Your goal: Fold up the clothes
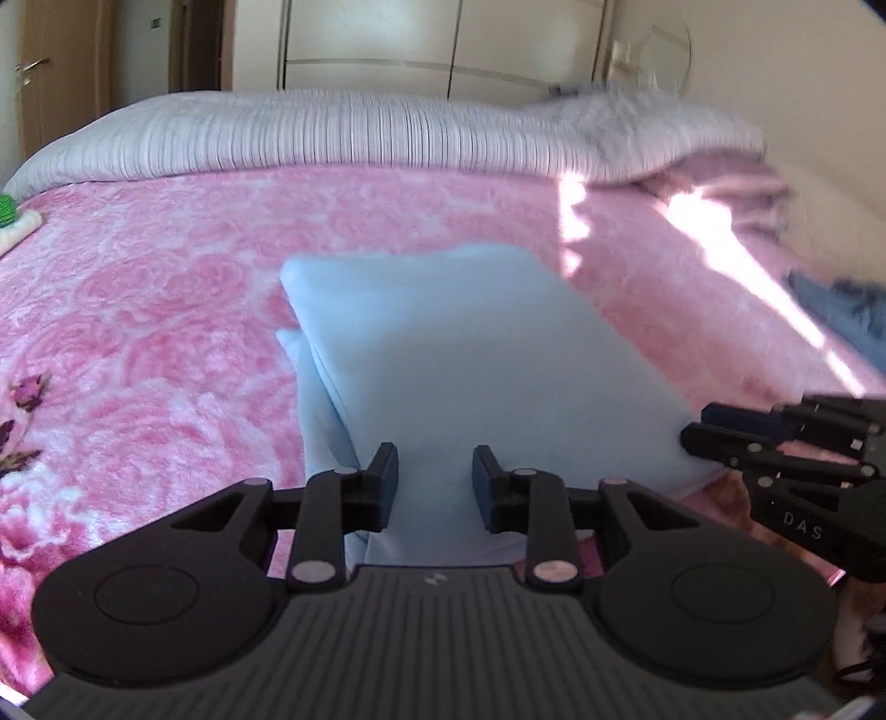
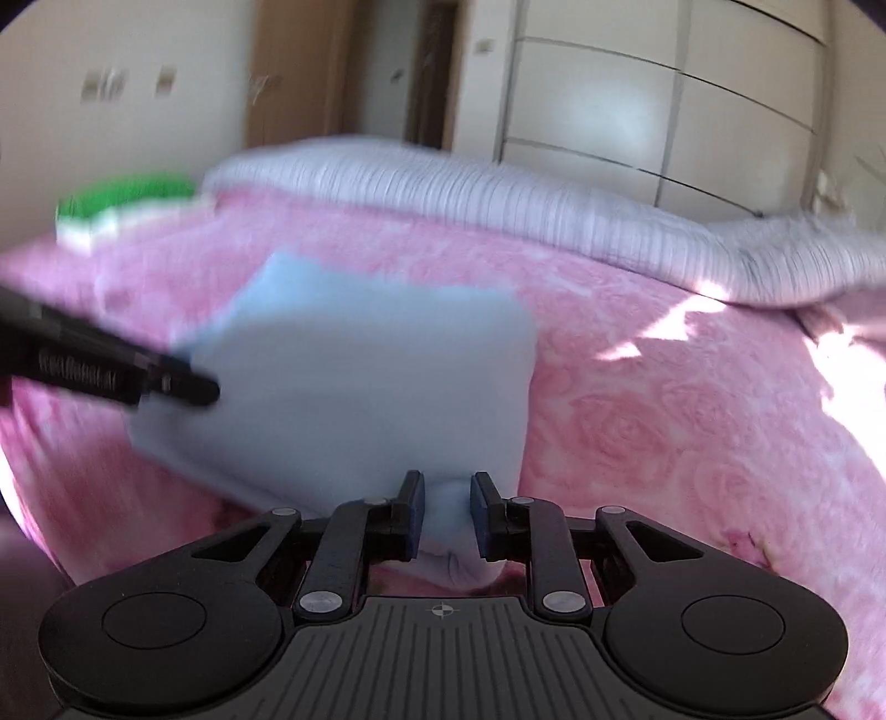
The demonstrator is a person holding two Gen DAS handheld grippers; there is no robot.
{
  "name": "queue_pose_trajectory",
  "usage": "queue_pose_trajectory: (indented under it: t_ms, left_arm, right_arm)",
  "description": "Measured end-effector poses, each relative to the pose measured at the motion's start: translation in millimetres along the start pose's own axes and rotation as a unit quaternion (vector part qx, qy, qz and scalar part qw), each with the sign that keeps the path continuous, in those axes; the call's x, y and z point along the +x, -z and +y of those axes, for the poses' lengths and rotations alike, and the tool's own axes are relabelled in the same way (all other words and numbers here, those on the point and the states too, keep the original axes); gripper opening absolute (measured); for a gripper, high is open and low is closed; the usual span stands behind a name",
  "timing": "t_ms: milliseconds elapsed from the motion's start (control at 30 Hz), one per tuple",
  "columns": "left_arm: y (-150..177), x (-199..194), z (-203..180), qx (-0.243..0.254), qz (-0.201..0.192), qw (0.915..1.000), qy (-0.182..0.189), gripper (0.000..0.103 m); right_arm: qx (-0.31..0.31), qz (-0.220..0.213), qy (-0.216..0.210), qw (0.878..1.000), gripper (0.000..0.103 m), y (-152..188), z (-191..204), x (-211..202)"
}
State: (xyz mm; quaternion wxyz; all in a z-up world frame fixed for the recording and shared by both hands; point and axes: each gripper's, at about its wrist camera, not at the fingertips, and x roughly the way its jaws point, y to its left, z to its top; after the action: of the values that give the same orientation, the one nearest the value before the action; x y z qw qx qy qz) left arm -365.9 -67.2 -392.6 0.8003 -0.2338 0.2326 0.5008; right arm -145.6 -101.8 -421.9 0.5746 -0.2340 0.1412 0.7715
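Left gripper [image 1: 434, 482]: jaws astride near edge of folded light-blue garment [image 1: 470, 360], cloth between the pads, apparently pinched for the next fold | Right gripper [image 2: 447, 512]: clamped on the garment's bunched near corner | Garment lies mid-bed on pink floral blanket [image 1: 166, 310] | Beyond: striped duvet [image 1: 332, 133], wardrobe [image 1: 443, 44].

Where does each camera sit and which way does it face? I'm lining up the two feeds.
Left wrist: sits on the left claw, facing the striped pillows across the pink blanket; the folded blue cloth lies between its fingers; the right claw enters at the right edge.
Right wrist: sits on the right claw, aimed across the bed toward the wardrobe; the left claw enters from the left.
Shared: cloth, blanket, pillows.
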Motion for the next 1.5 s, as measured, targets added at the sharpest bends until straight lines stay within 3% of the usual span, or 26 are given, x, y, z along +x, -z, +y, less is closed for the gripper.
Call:
queue_pose_trajectory:
  t_ms: [67,200,300,400,533,600,700,767,933,1033,1167,1300,1400,1433,1500]
  left_arm:
    - [0.8,-5.0,0.5,-0.007,-0.002,0.9999,0.012,0.024]
    - [18.5,10.7,-7.8,0.042,0.018,0.9989,-0.015,0.025]
    - [21.6,18.1,-15.4,0.072,0.019,0.9966,-0.034,0.025]
    - [5.3,13.1,-6.3,0.04,0.034,0.9984,-0.02,0.025]
    - [-28.6,9.3,26.1,-0.034,0.014,0.9992,0.013,0.024]
    - [-50.4,17.2,43.4,-0.057,-0.004,0.998,0.027,0.023]
    - [-79.5,40.5,52.7,-0.031,-0.024,0.9987,0.035,0.021]
    - [-90.2,64.8,58.2,-0.018,-0.013,0.9989,0.042,0.021]
    - [-78.7,121.8,75.4,0.027,0.032,0.9991,-0.003,0.019]
    - [-66.7,130.1,88.0,0.0,0.022,0.9997,0.006,0.019]
    - [-78.4,125.3,85.4,-0.005,0.027,0.9996,0.001,0.017]
    - [-99.3,126.0,80.6,-0.007,0.005,0.9997,0.022,0.017]
    - [-104.2,148.4,75.2,0.011,0.03,0.9995,0.005,0.018]
    - [-102.5,157.9,75.3,0.015,0.04,0.9991,-0.002,0.026]
    - [-97.5,168.0,81.9,0.001,0.042,0.9991,0.0,0.03]
  right_arm:
    - [0.01,-0.021,-0.008,1.0,0.022,-2.5,-1.7,-5.7]
    - [0.001,0.036,-0.021,0.999,0.022,4.7,0.2,18.0]
    - [-0.068,0.046,-0.011,0.997,0.022,1.0,14.2,25.1]
    - [-0.111,0.073,-0.017,0.991,0.022,-9.3,18.5,24.8]
    - [-0.06,0.089,-0.081,0.991,0.022,-29.6,-15.0,28.2]
    - [-0.017,0.074,-0.096,0.992,0.022,-46.6,-36.7,36.8]
    - [0.011,0.055,-0.093,0.994,0.022,-75.2,-60.5,63.8]
    - [0.009,0.056,-0.094,0.994,0.022,-90.2,-67.4,91.5]
    - [-0.006,0.05,-0.114,0.992,0.022,-99.5,-65.0,152.0]
    - [-0.004,0.073,-0.117,0.99,0.022,-86.8,-60.6,185.2]
    - [-0.022,0.075,-0.119,0.99,0.022,-90.1,-60.7,186.5]
    - [-0.011,0.044,-0.109,0.993,0.022,-105.5,-66.6,179.7]
    - [0.0,0.045,-0.098,0.994,0.022,-111.4,-69.0,196.1]
    - [0.003,0.05,-0.094,0.994,0.022,-112.0,-69.5,204.4]
    - [0.01,0.073,-0.086,0.994,0.022,-109.8,-71.0,224.7]
